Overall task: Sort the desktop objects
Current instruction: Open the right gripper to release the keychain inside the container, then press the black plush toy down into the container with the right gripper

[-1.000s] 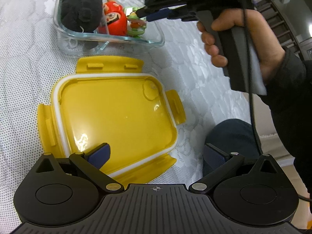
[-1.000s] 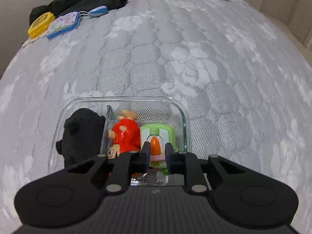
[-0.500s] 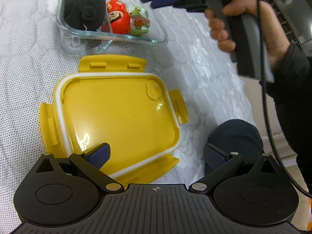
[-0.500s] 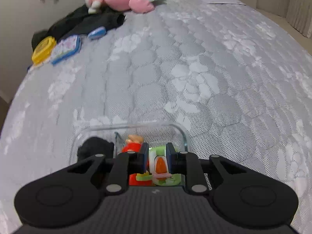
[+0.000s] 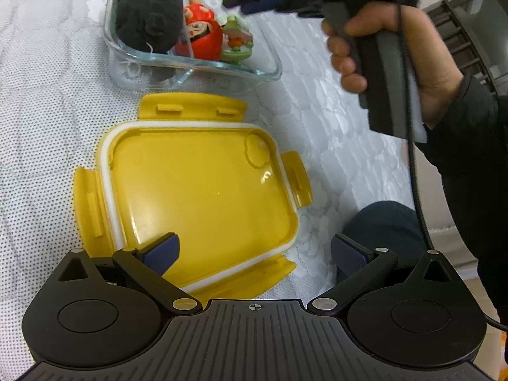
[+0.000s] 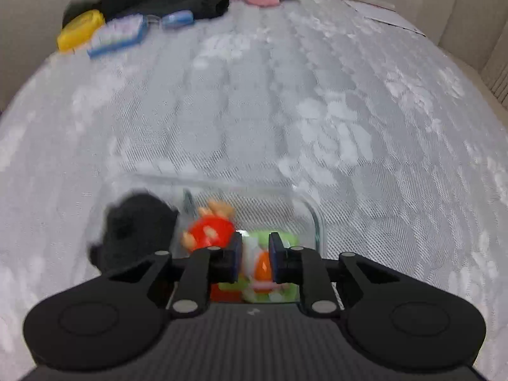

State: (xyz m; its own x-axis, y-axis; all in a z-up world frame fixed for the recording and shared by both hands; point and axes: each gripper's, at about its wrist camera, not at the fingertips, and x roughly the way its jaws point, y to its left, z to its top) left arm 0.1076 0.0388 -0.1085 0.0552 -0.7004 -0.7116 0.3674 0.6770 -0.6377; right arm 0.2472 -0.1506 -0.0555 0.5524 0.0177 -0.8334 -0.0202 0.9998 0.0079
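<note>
Three toys lay in the dish [image 5: 270,66]; lid [image 5: 203,190] beside it. Left claw [image 5: 254,250] gaped, right claw [image 6: 255,260] nearly closed, empty. Recommended: grip lid's edge squarely.

Yellow lid [image 5: 203,197], white seal rim. Clear glass container [image 5: 270,63]: black plush [image 5: 146,22], red figure [image 5: 203,36], green-orange toy [image 5: 236,36]. Pale grey floral bed cover [image 6: 285,111].

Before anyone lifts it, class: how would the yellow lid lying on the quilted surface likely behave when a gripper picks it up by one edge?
The yellow lid looks like thin, flat plastic, so probably light and fairly stiff. Its glossy, reflective face suggests the fingers could slip. The four hinged latch flaps around the rim would likely flop if gripped, so the rim itself seems the safer hold.
</note>
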